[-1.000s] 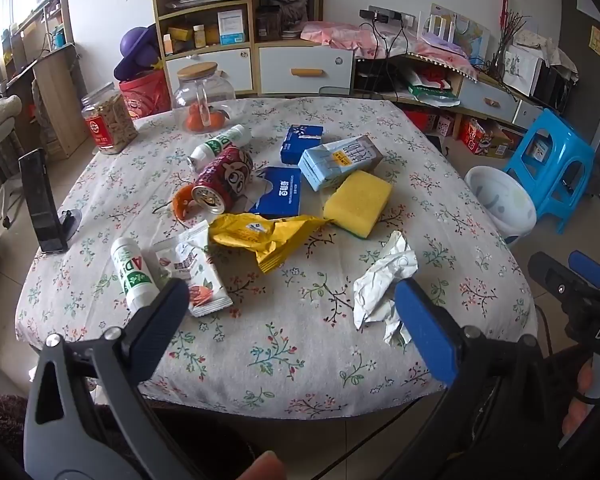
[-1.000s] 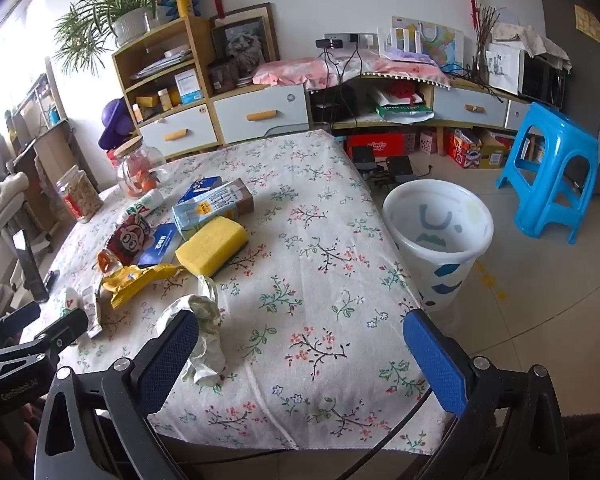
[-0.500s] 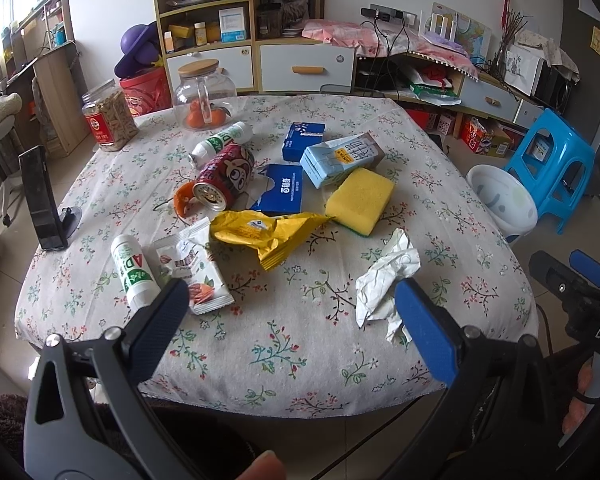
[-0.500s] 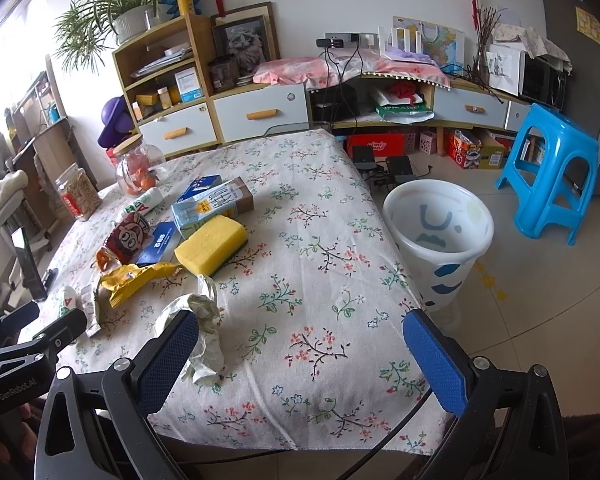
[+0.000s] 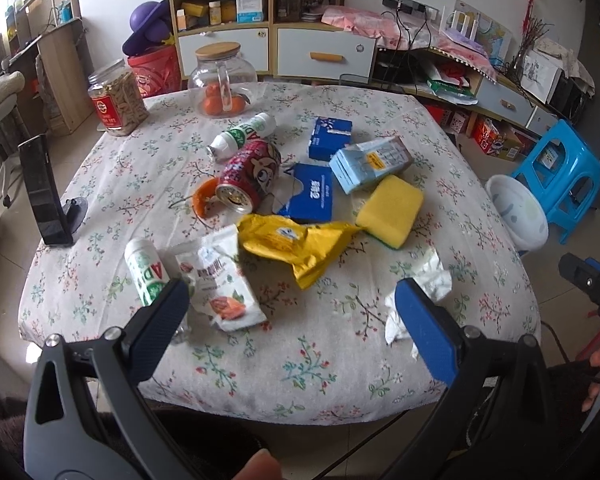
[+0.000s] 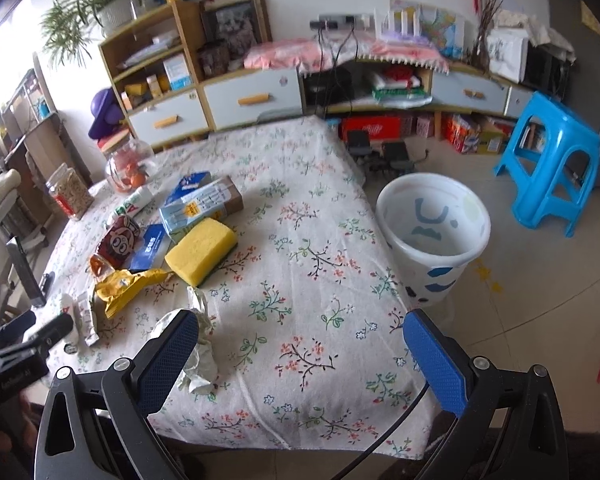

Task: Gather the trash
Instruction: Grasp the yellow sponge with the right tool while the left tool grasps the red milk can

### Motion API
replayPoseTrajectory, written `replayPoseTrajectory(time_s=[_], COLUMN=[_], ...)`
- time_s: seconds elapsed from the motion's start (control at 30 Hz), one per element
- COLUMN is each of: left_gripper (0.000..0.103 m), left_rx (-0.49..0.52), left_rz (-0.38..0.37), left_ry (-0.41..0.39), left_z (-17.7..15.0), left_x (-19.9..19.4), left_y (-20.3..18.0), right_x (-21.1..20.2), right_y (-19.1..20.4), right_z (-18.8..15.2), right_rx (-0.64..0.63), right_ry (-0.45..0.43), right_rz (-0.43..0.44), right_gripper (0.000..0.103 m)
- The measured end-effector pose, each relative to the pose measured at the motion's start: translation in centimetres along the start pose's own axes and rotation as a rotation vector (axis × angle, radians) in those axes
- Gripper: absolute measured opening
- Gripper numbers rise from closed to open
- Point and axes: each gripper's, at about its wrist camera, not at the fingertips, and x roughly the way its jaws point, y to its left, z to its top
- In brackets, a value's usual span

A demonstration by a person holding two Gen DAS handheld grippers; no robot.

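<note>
Trash lies on the floral table (image 5: 320, 356): a crumpled white paper (image 5: 420, 292), a yellow wrapper (image 5: 296, 244), a white snack packet (image 5: 220, 280), a red can (image 5: 248, 176), two small white bottles (image 5: 146, 272) and blue boxes (image 5: 312, 196). My left gripper (image 5: 292, 328) is open and empty over the table's near edge. My right gripper (image 6: 300, 356) is open and empty, its left finger beside the crumpled paper (image 6: 198, 352). A white bin (image 6: 432, 232) stands on the floor right of the table.
A yellow sponge (image 5: 392, 208), a glass jar with oranges (image 5: 222, 84), a jar of snacks (image 5: 118, 98) and a black phone stand (image 5: 44, 192) are on the table. A blue stool (image 6: 548, 160) stands beyond the bin. Shelves and drawers line the back wall.
Both grippers have moved slightly forward toward the table. Nothing on the table has moved, and both grippers stay open.
</note>
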Motion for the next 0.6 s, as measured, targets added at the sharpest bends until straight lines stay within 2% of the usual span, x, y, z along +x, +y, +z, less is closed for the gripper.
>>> replayPoseTrajectory(time_s=[0.1, 0.2, 0.37, 0.53, 0.6], left_gripper=[0.102, 0.102, 0.102, 0.102, 0.102], left_rx=[0.006, 0.037, 0.092, 0.044, 0.035], left_rz=[-0.006, 0.003, 0.020, 0.018, -0.008], left_ry=[-0.002, 0.007, 0.120, 0.158, 0.203], left_z=[1.8, 3.5, 6.0, 6.8, 6.8], left_x=[0.1, 0.6, 3.6, 6.5, 7.8], left_y=[0.6, 0.9, 1.3, 3.2, 3.8], right_x=[1.5, 3.0, 6.3, 10.6, 12.4], right_y=[0.0, 0.6, 3.0, 5.2, 5.6], right_z=[2.1, 3.6, 5.5, 6.2, 6.2], right_rx=[-0.006, -0.022, -0.074, -0.083, -0.065], right_ry=[0.080, 0.121, 0.192, 0.281, 0.314], right_rz=[0.037, 0.046, 0.075, 0.117, 0.133], right_gripper=[0.103, 0.103, 0.103, 0.103, 0.103])
